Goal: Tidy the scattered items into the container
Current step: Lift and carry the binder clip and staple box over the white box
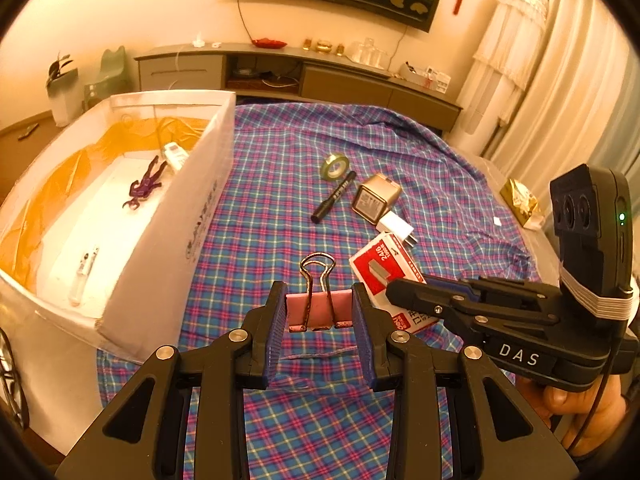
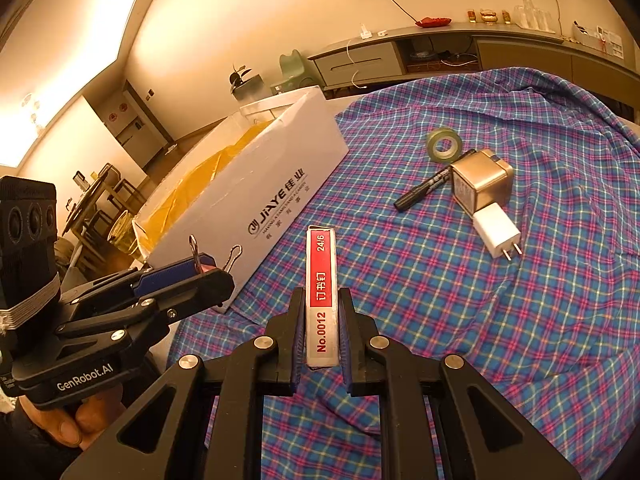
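My left gripper (image 1: 320, 312) is shut on a pink binder clip (image 1: 318, 308) above the plaid cloth, right of the white box (image 1: 200, 208). My right gripper (image 2: 322, 320) is shut on a red and white staple box (image 2: 322, 300), held on edge; it also shows in the left wrist view (image 1: 384, 276). On the cloth lie a green tape roll (image 1: 335, 166), a black marker (image 1: 334, 202), a metal cube charger (image 1: 376, 198) and a white plug (image 1: 396, 229). The box holds a purple figure (image 1: 146, 182) and small items.
The plaid cloth (image 2: 500, 280) covers the table. A gold packet (image 1: 522, 200) lies at the far right edge. A long cabinet (image 1: 304, 76) stands behind. The box has orange lining (image 2: 208, 176) and stands at the left edge.
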Tool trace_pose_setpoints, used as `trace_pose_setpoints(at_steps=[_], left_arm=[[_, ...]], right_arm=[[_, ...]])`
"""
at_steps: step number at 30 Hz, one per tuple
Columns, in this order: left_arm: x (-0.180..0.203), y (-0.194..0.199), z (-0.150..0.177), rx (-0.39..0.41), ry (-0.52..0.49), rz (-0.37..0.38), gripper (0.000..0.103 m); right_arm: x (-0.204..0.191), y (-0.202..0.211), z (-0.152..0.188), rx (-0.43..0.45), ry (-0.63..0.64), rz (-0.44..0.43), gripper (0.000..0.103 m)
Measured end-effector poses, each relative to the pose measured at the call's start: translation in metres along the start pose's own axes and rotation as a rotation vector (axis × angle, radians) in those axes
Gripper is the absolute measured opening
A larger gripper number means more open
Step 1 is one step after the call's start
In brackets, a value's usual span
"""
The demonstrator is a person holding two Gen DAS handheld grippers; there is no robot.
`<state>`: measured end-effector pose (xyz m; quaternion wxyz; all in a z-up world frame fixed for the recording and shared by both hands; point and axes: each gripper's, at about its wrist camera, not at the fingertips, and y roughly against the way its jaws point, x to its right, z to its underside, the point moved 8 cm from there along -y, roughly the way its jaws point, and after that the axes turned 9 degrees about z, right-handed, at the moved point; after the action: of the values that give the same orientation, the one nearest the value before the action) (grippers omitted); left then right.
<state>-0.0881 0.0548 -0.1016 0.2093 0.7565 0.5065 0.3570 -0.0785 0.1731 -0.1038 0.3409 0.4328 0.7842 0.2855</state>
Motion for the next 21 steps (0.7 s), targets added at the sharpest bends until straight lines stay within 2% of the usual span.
trace_pose_setpoints(at_steps=[21], left_arm=[[-0.048,0.039,-0.019,0.089,0.081,0.039,0.034]], right_arm=[[-0.077,0.008,-0.028,0.014,0.116,-0.014,0.016]])
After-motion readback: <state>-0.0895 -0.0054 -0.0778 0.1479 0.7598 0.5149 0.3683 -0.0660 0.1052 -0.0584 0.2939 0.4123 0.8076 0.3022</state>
